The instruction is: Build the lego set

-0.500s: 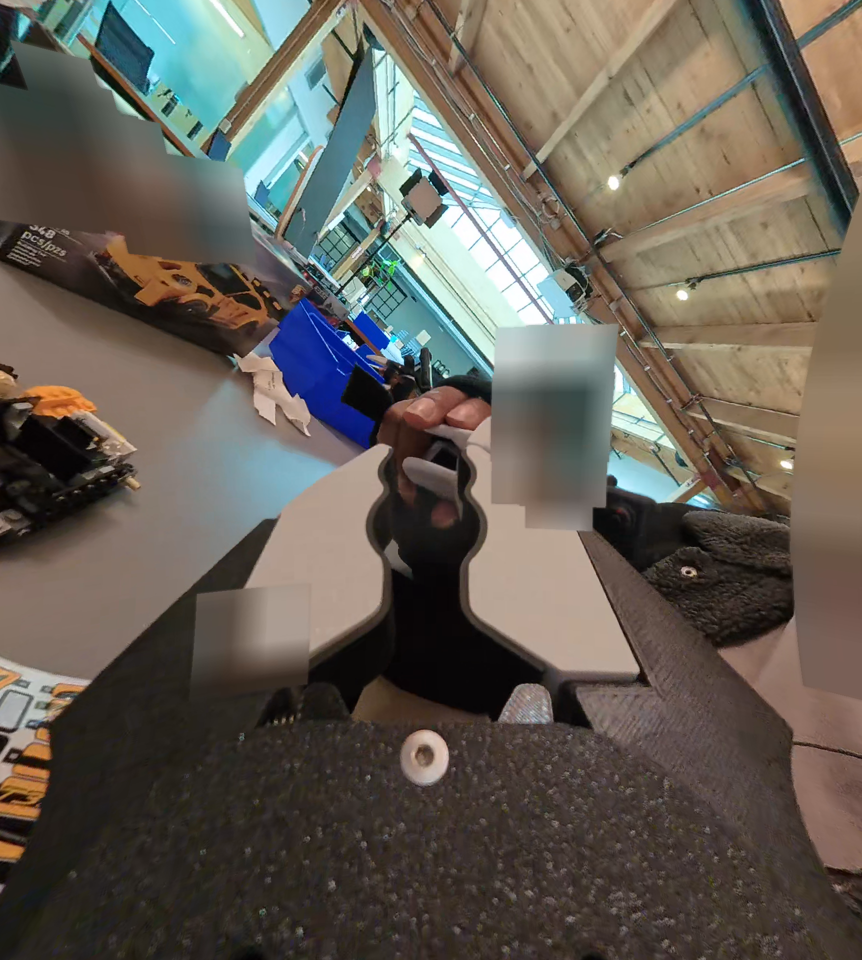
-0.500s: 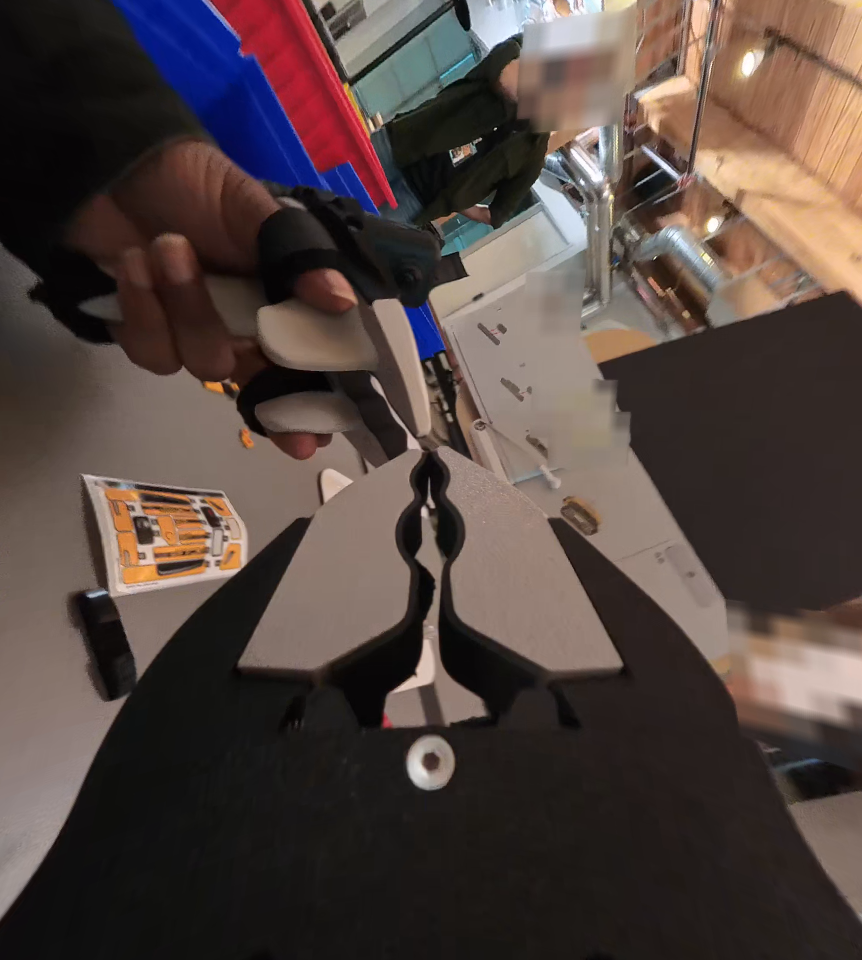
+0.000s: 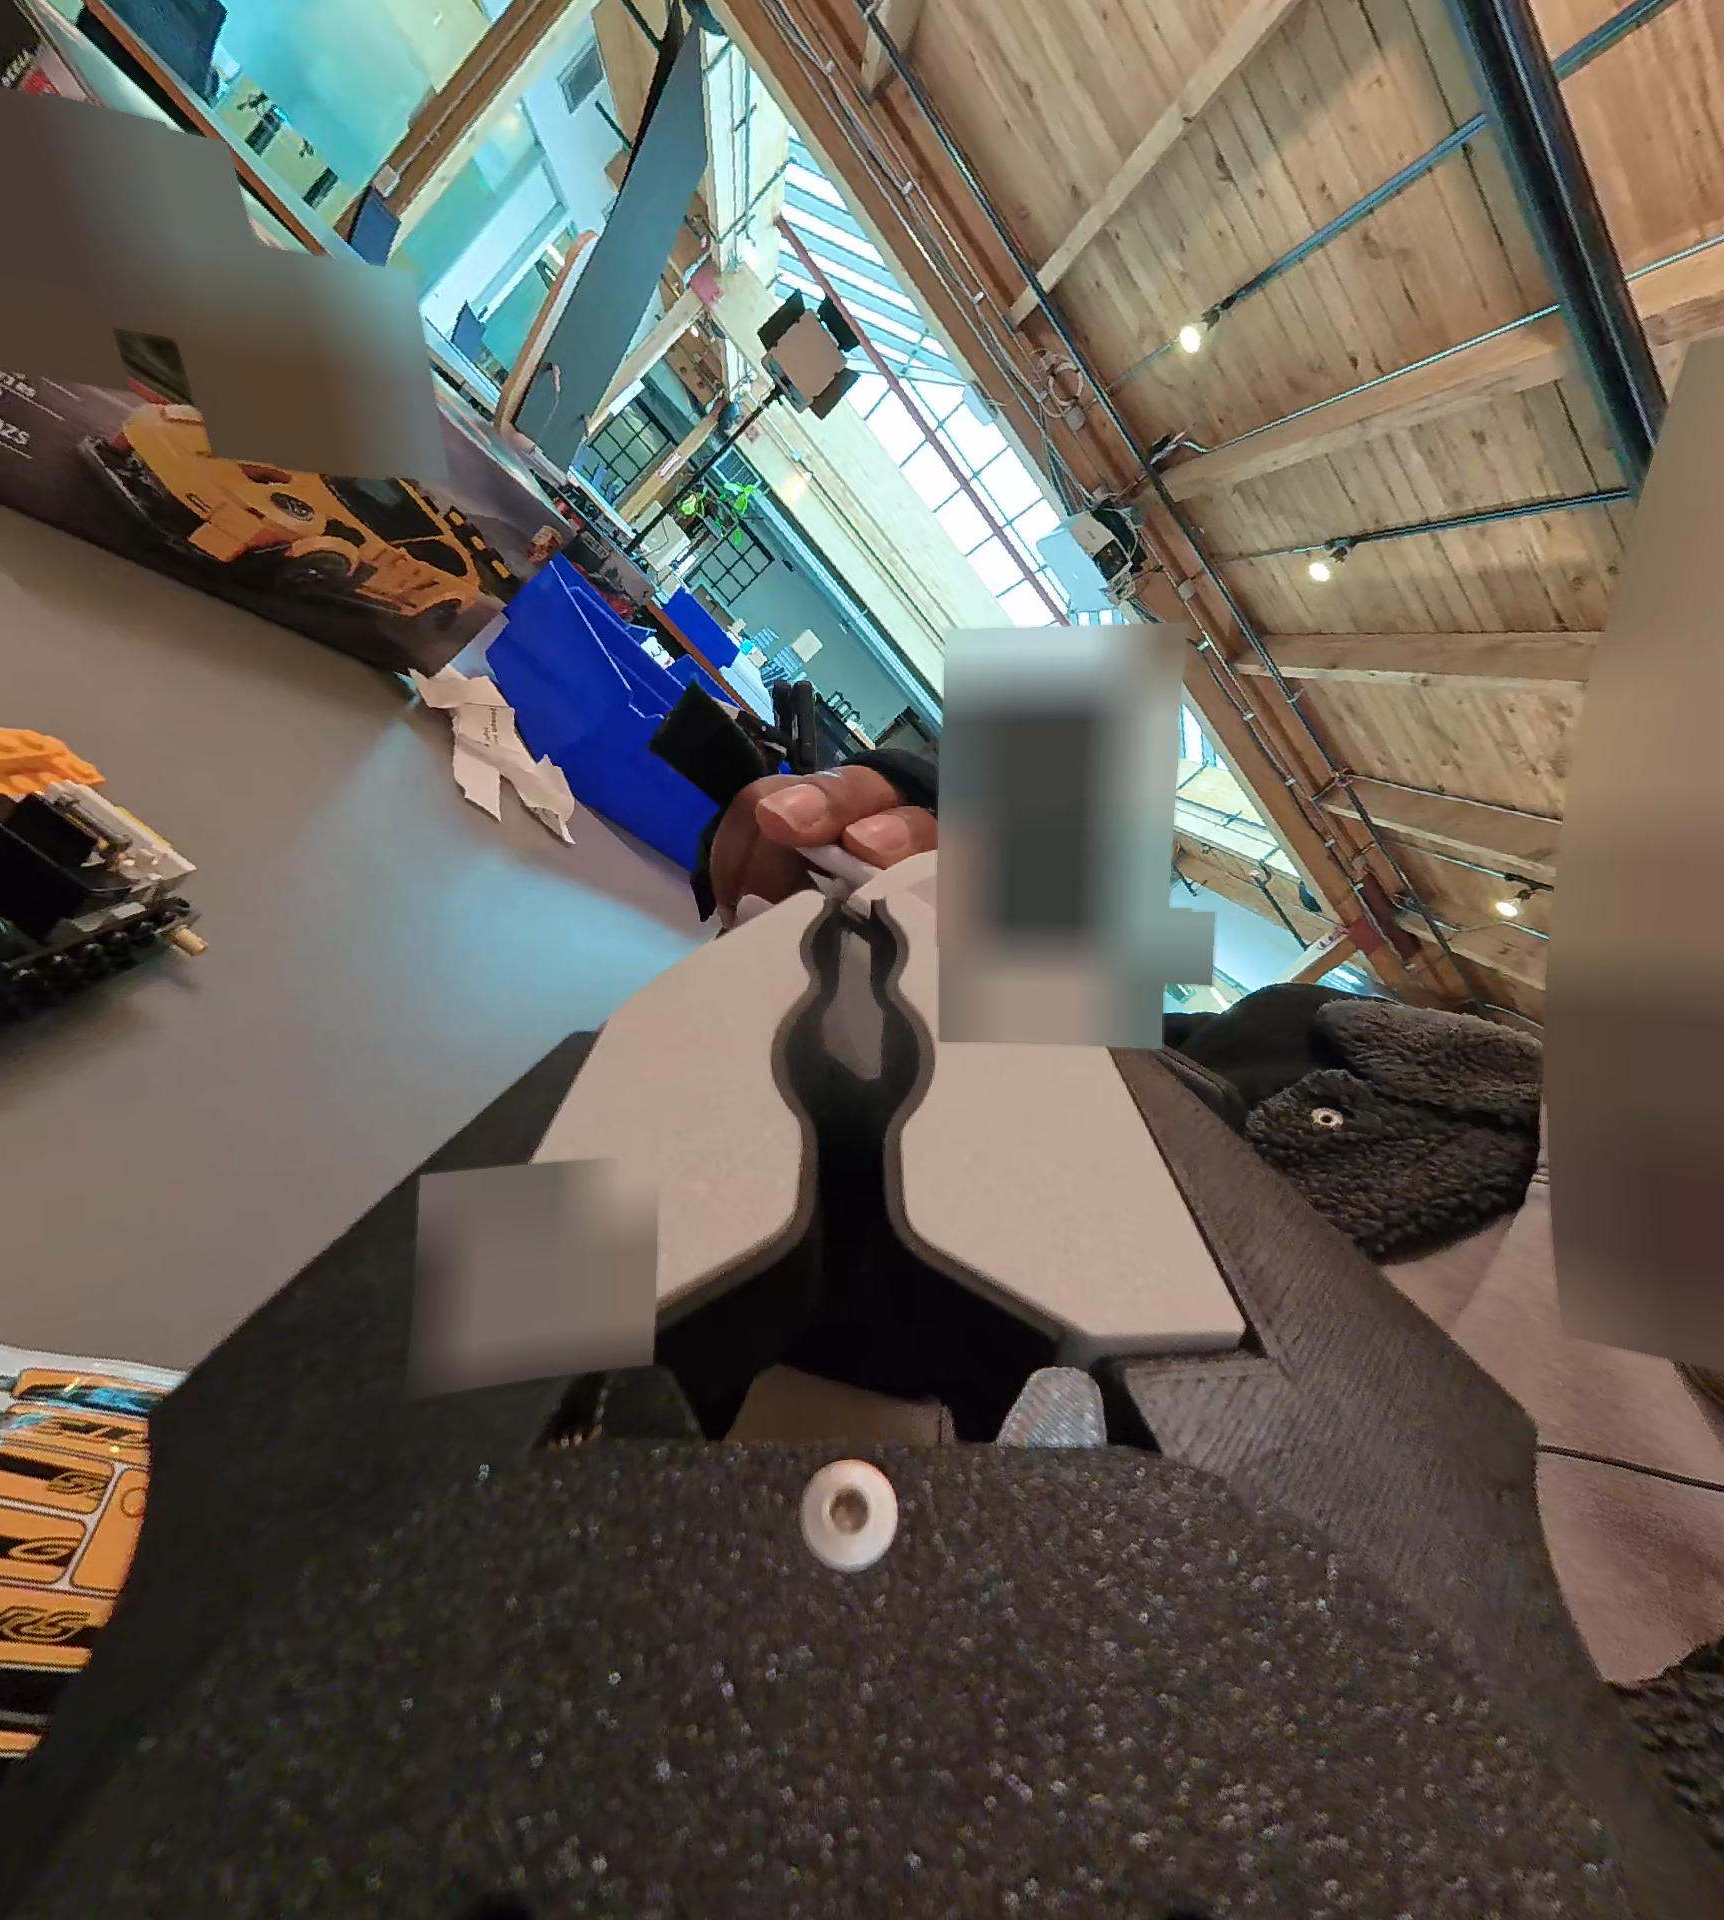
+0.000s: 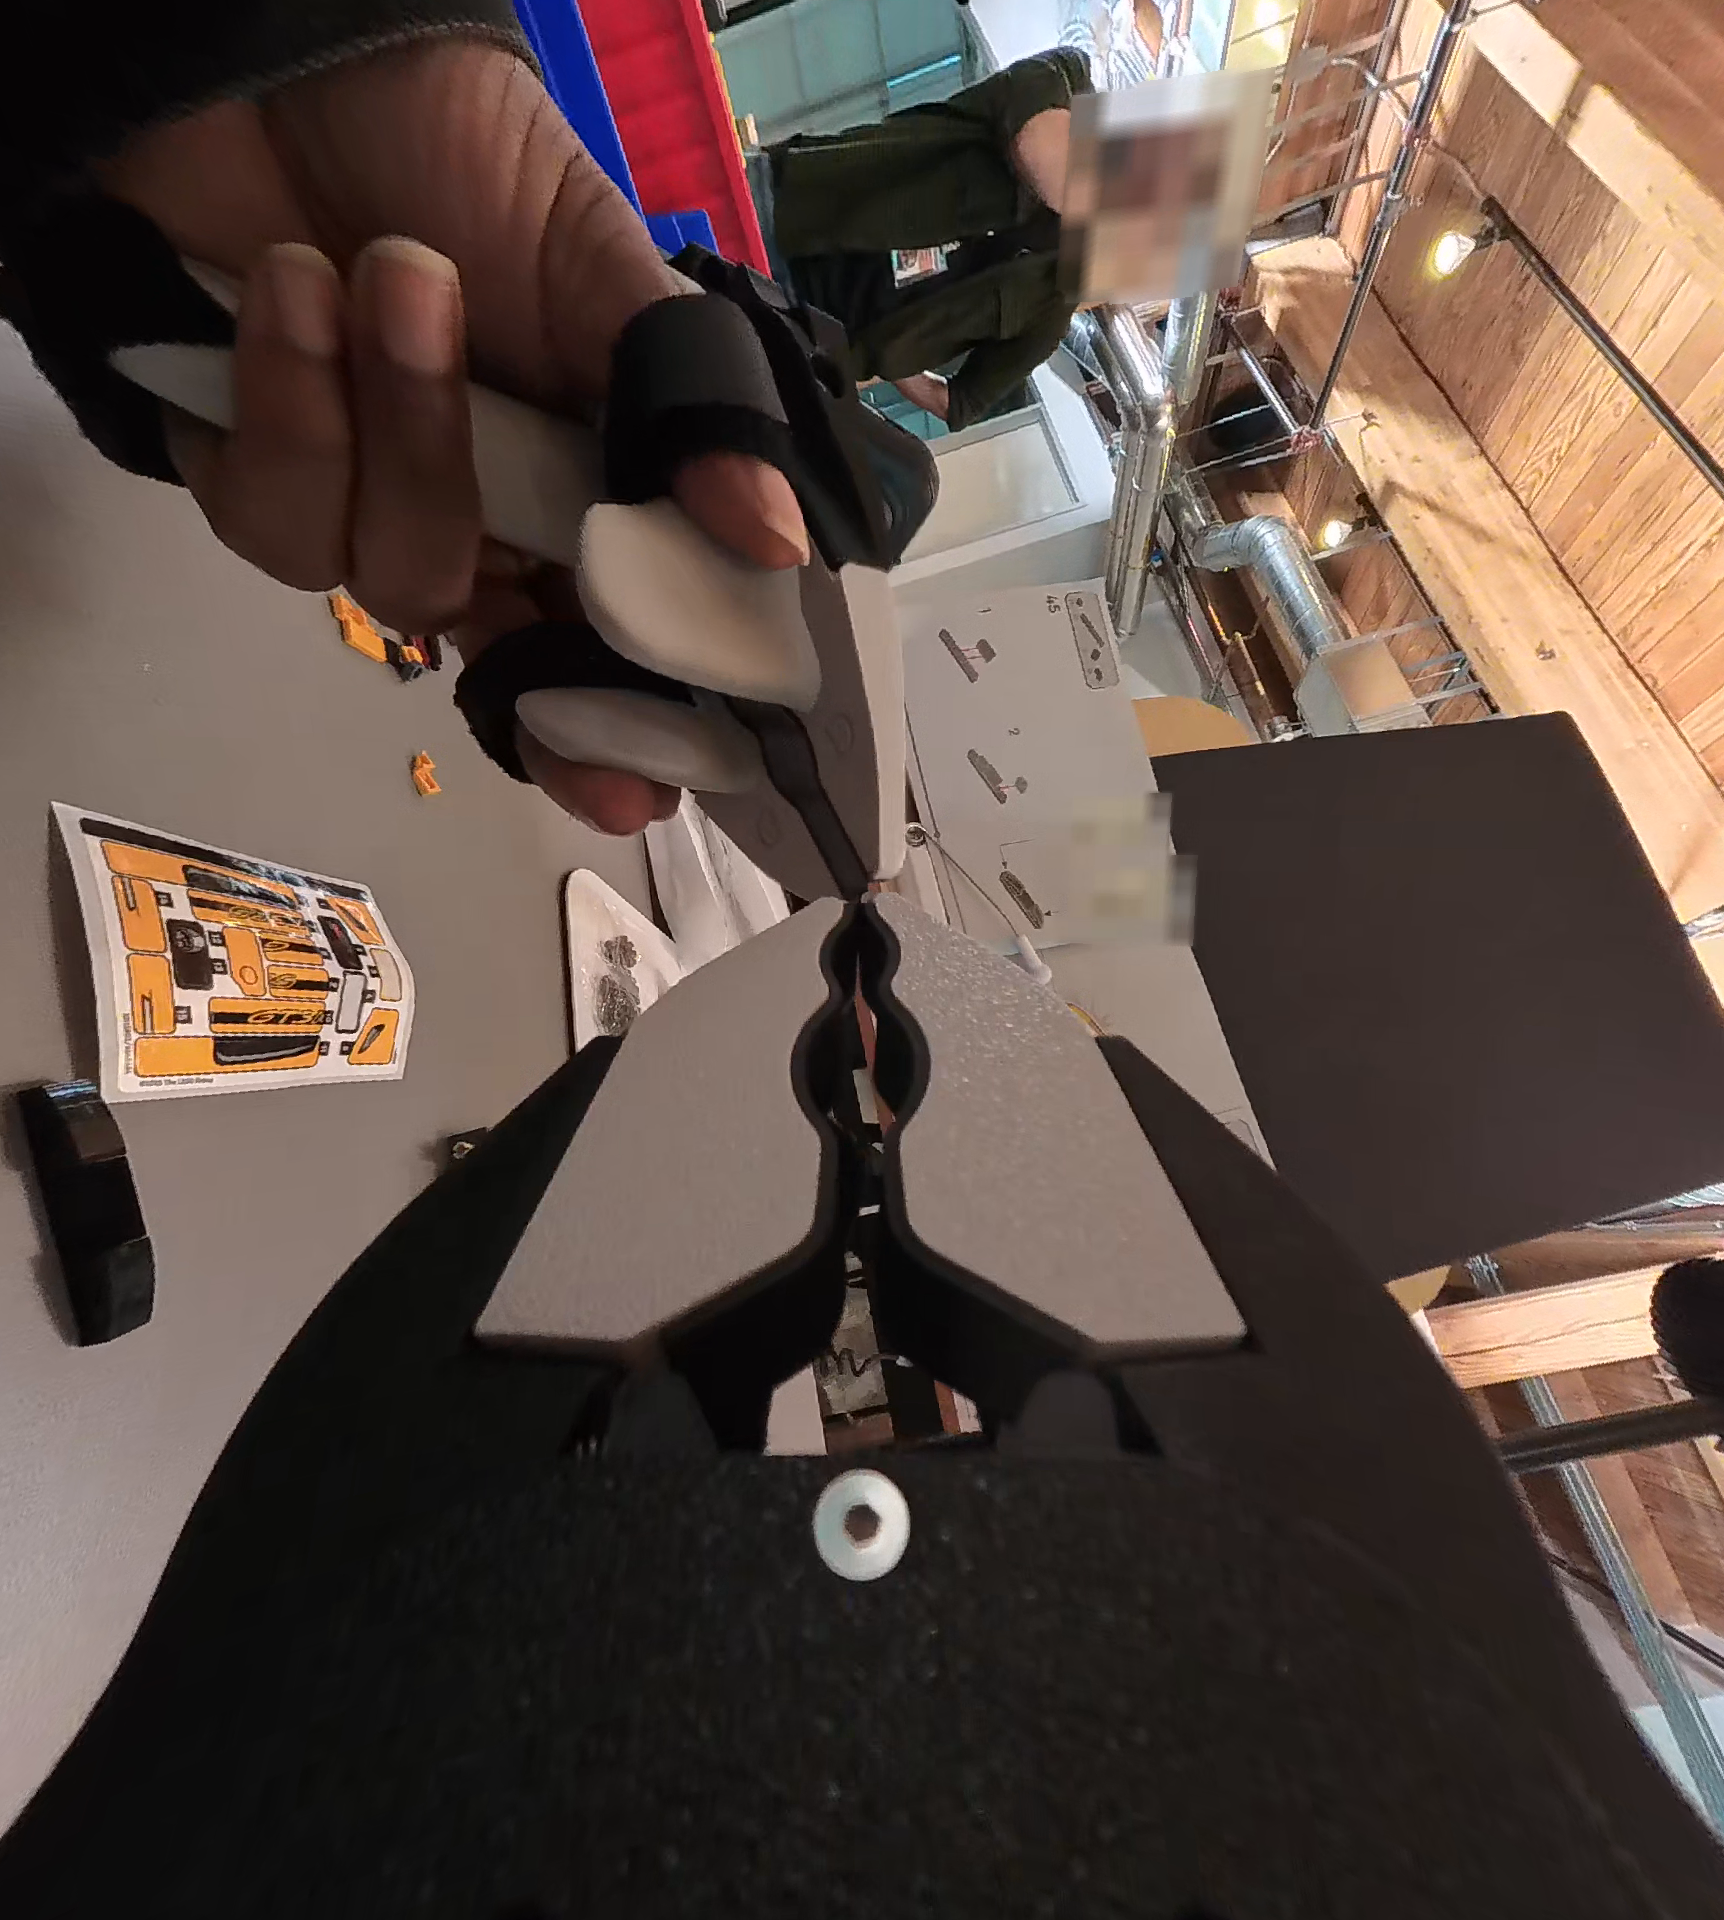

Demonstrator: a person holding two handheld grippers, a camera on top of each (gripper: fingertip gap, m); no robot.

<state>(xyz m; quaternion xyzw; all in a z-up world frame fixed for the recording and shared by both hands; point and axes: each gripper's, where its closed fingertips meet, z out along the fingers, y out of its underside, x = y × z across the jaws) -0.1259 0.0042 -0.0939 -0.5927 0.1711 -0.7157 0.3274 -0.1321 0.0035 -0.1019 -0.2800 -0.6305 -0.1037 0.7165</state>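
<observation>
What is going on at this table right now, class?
A person holds a gripping tool in each hand above a grey table. The left tool and right tool meet tip to tip, both nearly closed, apparently pinching a tiny white piece between them. A half-built black Lego car, a sticker sheet and the instruction booklet lie around.
</observation>
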